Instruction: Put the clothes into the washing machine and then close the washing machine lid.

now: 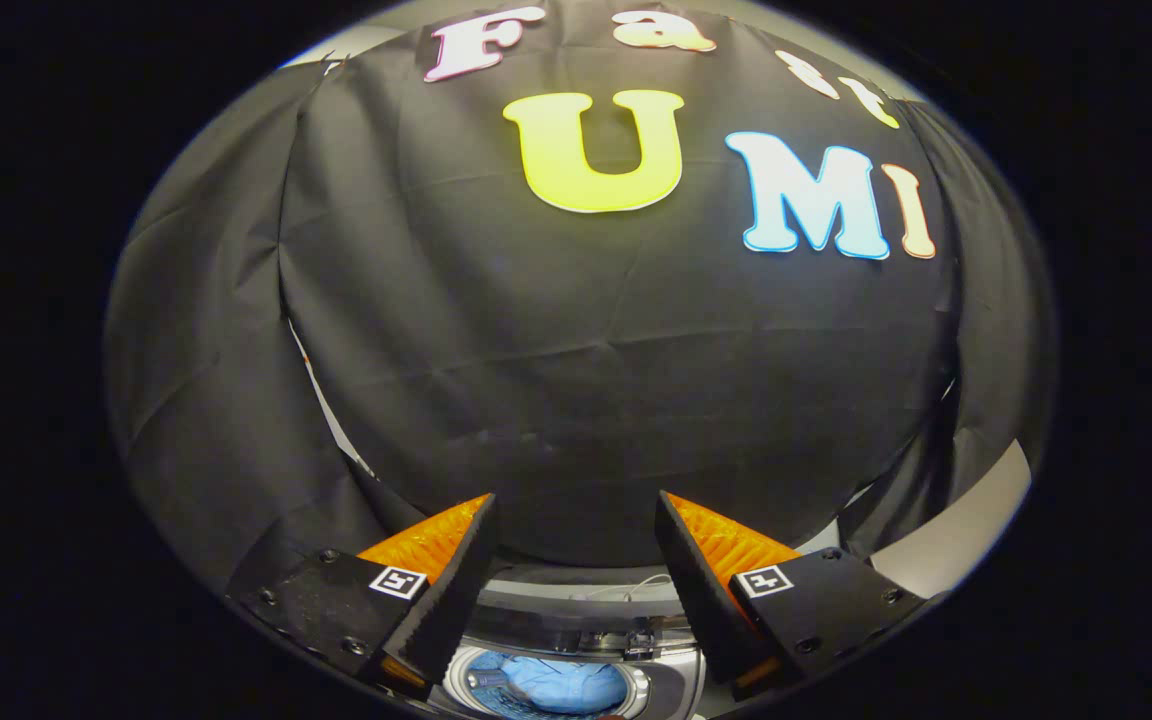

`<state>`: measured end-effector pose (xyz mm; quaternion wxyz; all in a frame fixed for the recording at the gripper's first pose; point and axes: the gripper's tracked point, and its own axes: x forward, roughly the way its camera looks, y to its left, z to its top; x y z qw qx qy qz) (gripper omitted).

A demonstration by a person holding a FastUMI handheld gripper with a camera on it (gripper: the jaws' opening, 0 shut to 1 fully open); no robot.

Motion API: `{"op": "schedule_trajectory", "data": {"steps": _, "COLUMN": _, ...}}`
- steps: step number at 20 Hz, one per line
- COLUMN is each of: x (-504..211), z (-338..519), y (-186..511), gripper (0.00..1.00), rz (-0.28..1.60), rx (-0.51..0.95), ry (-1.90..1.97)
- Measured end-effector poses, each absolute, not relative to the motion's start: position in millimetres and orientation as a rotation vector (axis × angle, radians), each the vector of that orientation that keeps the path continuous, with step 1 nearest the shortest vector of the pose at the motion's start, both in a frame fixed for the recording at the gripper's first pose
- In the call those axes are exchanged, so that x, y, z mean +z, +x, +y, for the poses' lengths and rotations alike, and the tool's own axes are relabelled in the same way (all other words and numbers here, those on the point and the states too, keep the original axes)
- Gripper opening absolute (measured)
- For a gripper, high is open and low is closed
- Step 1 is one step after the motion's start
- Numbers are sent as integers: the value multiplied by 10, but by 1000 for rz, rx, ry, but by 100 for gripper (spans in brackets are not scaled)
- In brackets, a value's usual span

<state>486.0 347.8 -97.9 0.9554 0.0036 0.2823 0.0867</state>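
Your gripper (576, 520) stood wide open, its two fingers spread well apart with nothing between them and nothing held. Each finger (451, 590) rose from its block with the ribbed inner face turned toward the gap, and a small square marker (397, 582) sat on the block of the left one, with a matching marker on the right. You had the gripper raised above the machine and pointed mostly at the booth wall (596, 380), the black cloth hanging in creases and folds beyond the fingertips.

Below and between the bases of the fingers lay the washing machine (576, 625), seen from above, its top panel curving across the gap behind the drum. The round opening of the drum (641, 690) showed its pale rim, and you could see straight down into it, so the lid was not closed over it. Inside the drum lay the clothes (566, 685), a light blue garment bunched at the bottom. A pale strip of floor or wall (956, 535) showed beyond the right finger, past the edge of the cloth.
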Motion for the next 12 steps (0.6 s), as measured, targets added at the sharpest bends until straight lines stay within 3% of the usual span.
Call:
{"op": "schedule_trajectory", "data": {"steps": 7, "x": -1616, "z": 3549, "y": 4923, "gripper": 97, "rz": 689, "rx": 155, "ry": -44}}
{"op": "schedule_trajectory", "data": {"steps": 12, "x": -1664, "z": 3529, "y": 4881, "gripper": 97, "rz": 696, "rx": 139, "ry": -21}}
